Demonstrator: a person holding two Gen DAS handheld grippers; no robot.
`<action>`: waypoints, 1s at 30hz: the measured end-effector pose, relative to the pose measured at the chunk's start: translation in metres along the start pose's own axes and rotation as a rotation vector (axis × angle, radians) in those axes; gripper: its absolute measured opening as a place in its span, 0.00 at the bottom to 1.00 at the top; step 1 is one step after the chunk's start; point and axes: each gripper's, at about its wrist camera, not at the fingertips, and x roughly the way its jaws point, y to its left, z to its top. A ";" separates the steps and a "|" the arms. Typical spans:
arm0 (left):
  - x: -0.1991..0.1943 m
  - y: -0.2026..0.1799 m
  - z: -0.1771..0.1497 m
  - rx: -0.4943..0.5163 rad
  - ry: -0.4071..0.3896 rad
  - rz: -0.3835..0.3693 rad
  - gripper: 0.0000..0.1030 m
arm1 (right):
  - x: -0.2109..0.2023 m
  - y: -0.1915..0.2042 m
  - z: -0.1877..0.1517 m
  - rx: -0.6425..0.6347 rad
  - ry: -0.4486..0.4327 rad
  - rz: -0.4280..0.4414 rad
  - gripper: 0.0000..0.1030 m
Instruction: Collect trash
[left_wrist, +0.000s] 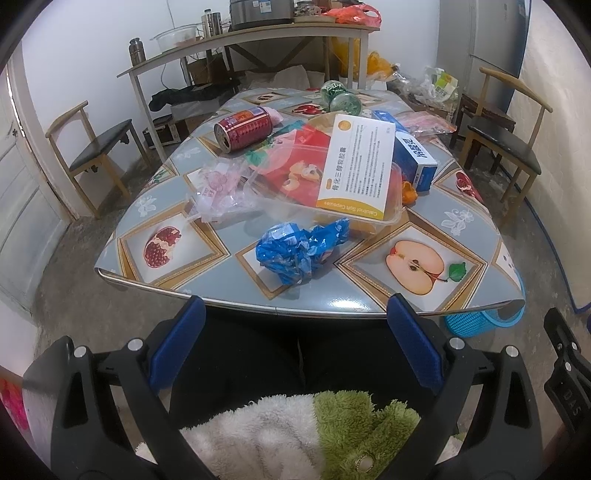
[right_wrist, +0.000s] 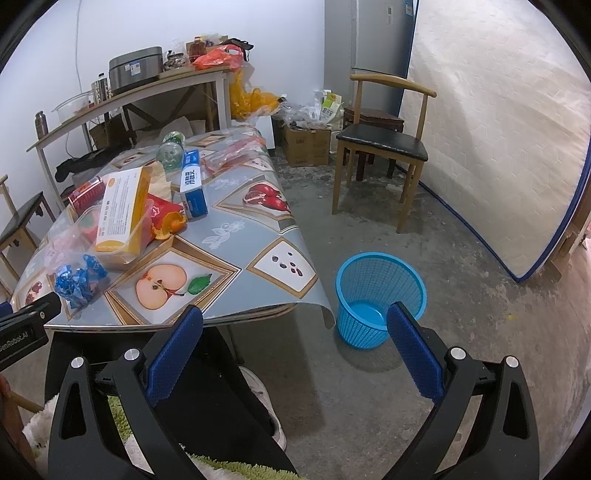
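Barely begun, by the look of it: basket (right_wrist: 380, 299) on the floor right of the bench (left_wrist: 461, 206) lay empty; wrapper (left_wrist: 301, 251), can (left_wrist: 243, 127), boxes and bags all uncollected on top. Left hand-held gripper (left_wrist: 295, 345) and right hand-held gripper (right_wrist: 295, 350) both spread wide, holding nothing, near the bench's near edge.

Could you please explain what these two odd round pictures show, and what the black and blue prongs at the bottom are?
Each picture comes from a fisheye camera on a hand-held gripper, looking along its two blue-padded fingers. A person holds one in each hand. The left gripper and the right gripper are both open and empty. Ahead is a table littered with trash: a crumpled blue wrapper, a red can, a white-and-orange medicine box lying in a clear plastic tray, and orange peel. The blue basket stands on the floor beside the table.
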 end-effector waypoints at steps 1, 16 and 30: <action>0.000 -0.001 0.000 -0.001 -0.001 0.001 0.92 | 0.000 0.000 0.000 0.000 0.000 0.000 0.94; 0.001 -0.001 -0.001 -0.002 0.001 0.000 0.92 | 0.001 0.001 -0.002 0.003 0.004 0.003 0.94; 0.005 0.000 -0.005 0.002 0.005 0.002 0.92 | 0.002 0.001 -0.003 0.005 0.008 0.006 0.94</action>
